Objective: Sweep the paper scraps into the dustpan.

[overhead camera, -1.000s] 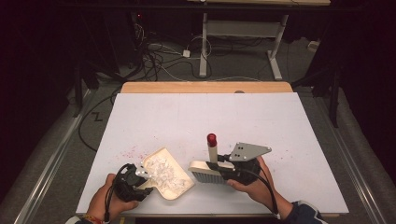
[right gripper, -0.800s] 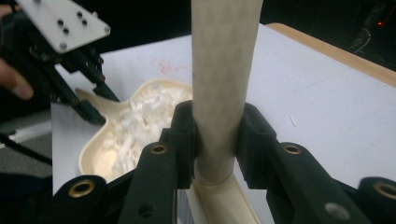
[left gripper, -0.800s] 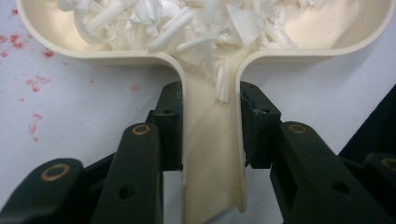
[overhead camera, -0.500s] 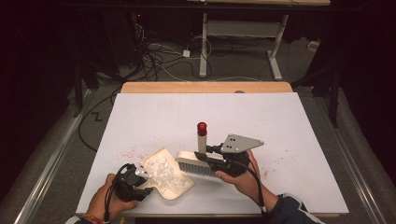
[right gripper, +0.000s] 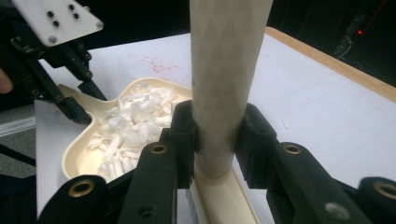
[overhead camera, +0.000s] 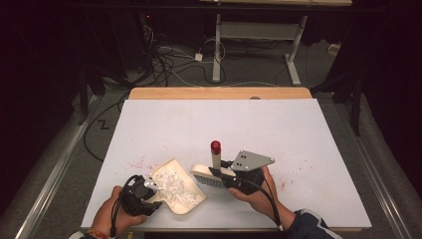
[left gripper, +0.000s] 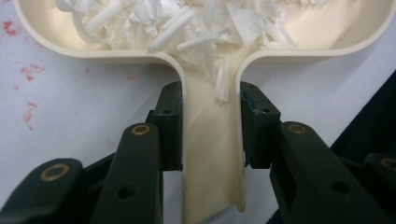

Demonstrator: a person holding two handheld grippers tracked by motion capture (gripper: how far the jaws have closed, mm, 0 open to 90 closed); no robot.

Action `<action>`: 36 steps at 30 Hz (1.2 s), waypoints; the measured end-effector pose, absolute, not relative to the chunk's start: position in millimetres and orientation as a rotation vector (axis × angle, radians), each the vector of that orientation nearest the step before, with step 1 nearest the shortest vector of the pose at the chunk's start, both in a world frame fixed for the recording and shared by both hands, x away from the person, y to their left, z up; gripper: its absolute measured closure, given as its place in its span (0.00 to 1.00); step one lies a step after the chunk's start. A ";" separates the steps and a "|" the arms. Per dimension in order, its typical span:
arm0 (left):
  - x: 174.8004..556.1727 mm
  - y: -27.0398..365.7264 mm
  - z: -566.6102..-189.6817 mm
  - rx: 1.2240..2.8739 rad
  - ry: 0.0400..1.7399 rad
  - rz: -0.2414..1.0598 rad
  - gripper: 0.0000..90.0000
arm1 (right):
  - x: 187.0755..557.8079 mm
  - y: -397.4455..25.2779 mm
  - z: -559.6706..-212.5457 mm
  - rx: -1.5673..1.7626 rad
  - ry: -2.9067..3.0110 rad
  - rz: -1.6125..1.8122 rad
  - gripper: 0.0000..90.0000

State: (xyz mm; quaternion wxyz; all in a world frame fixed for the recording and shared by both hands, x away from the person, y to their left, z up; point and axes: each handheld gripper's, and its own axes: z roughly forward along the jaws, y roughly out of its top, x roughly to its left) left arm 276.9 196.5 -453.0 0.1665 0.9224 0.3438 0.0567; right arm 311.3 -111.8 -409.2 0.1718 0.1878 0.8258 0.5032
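Note:
A cream dustpan point(overhead camera: 185, 199) lies on the white table near its front edge, with a heap of white paper scraps point(overhead camera: 171, 180) in it. My left gripper point(overhead camera: 148, 190) is shut on the dustpan handle point(left gripper: 211, 158), and a few scraps point(left gripper: 187, 25) spill toward the handle. My right gripper point(overhead camera: 225, 175) is shut on the pale handle point(right gripper: 225, 70) of a small brush. Its bristle head point(overhead camera: 205, 176) rests just right of the dustpan's rim, and its red-tipped handle point(overhead camera: 215, 147) stands upright. In the right gripper view the dustpan point(right gripper: 81, 156) lies to the left, with my left gripper point(right gripper: 63, 77) behind it.
Red specks point(overhead camera: 139, 162) dot the white table point(overhead camera: 278, 124) left of the dustpan and at the right point(overhead camera: 303, 162). A wooden strip point(overhead camera: 219, 93) runs along the far edge. Cables point(overhead camera: 169, 64) and desk legs lie on the dark floor beyond.
My right gripper has carried the brush a little to the left, up to the dustpan's rim. The left gripper and dustpan have stayed put.

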 end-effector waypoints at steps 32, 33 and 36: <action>284.8 200.7 -457.4 2.600 1.026 0.136 0.70 | 403.2 -112.5 -401.3 0.656 2.056 1.364 0.80; 285.5 200.7 -457.5 2.598 1.027 0.136 0.70 | 407.2 -111.2 -402.5 0.662 2.050 1.348 0.80; 288.7 200.2 -457.6 2.588 1.041 0.137 0.70 | 417.1 -107.9 -404.9 0.663 2.025 1.329 0.80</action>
